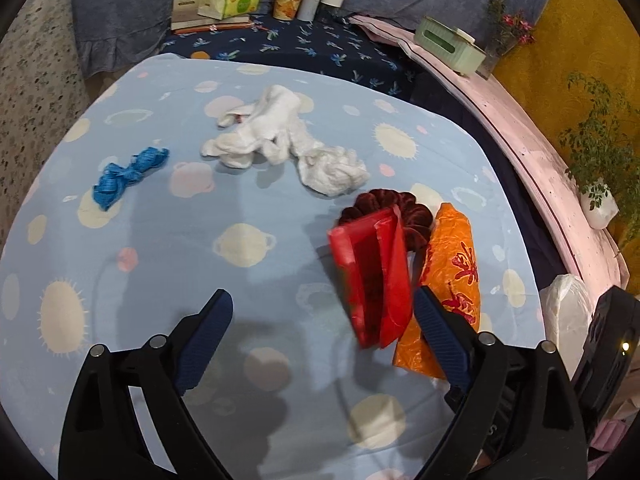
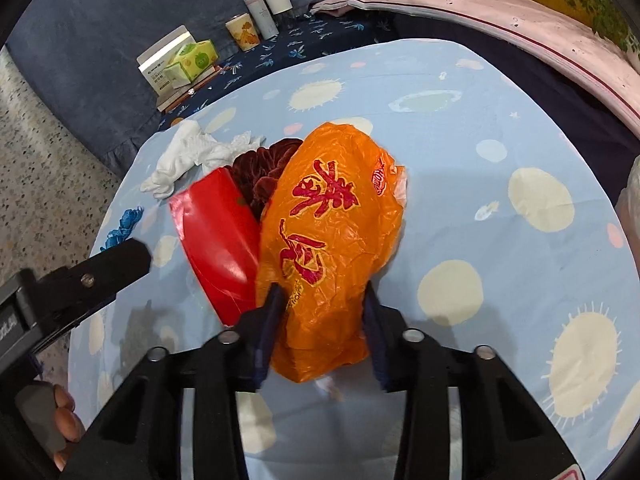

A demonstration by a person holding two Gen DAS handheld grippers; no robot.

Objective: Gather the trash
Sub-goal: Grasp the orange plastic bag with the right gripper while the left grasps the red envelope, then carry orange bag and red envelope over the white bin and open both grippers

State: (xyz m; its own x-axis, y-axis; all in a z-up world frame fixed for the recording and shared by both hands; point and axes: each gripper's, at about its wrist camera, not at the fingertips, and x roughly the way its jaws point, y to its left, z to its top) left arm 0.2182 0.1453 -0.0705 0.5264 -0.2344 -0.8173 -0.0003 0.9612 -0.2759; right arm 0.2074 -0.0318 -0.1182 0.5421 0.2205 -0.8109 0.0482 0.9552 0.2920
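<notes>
Right gripper (image 2: 322,304) has its fingers clamped on the orange bag (image 2: 332,236). Left gripper (image 1: 322,320) is spread wide with nothing in it; red packet (image 1: 374,276) sits just ahead by its right finger, white tissues (image 1: 288,140) farther ahead.
</notes>
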